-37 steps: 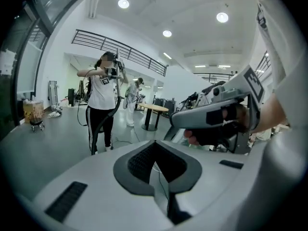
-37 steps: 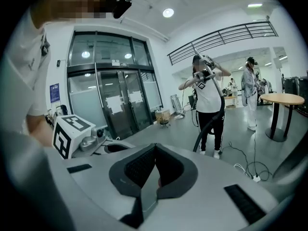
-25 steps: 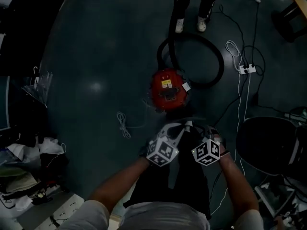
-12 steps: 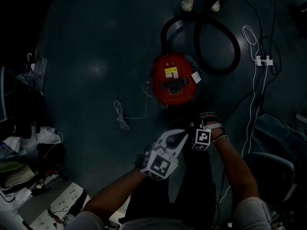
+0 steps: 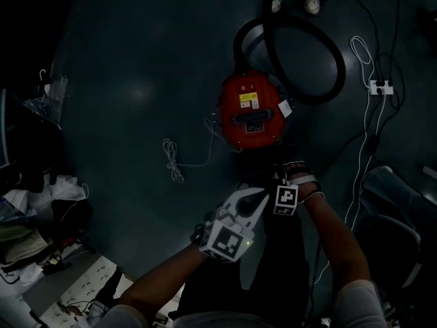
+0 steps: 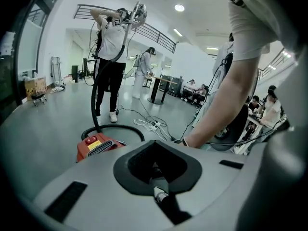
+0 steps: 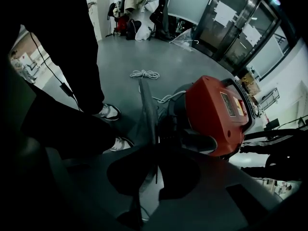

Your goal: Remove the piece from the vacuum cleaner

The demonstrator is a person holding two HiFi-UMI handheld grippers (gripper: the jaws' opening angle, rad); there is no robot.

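Observation:
A red vacuum cleaner (image 5: 251, 111) stands on the dark floor, and its black hose (image 5: 321, 53) loops behind it. It also shows in the left gripper view (image 6: 98, 146) and, close up, in the right gripper view (image 7: 221, 114). My right gripper (image 5: 282, 175) points steeply down just behind the vacuum. Its jaws (image 7: 154, 124) have just been closing and stand a narrow slit apart beside the vacuum's black rear part, with nothing seen between them. My left gripper (image 5: 261, 195) hovers higher beside it, with its jaws (image 6: 156, 174) together and empty.
A person (image 6: 113, 57) stands beyond the vacuum and holds the hose wand up. A coiled white cord (image 5: 172, 161) lies left of the vacuum. A power strip (image 5: 379, 86) with cables lies at the right, a black chair (image 5: 392, 217) at the lower right, clutter (image 5: 41, 210) at the left.
My right gripper has dropped toward the floor behind the vacuum and turned downward. The left gripper has sunk a little. The vacuum sits higher in the head view.

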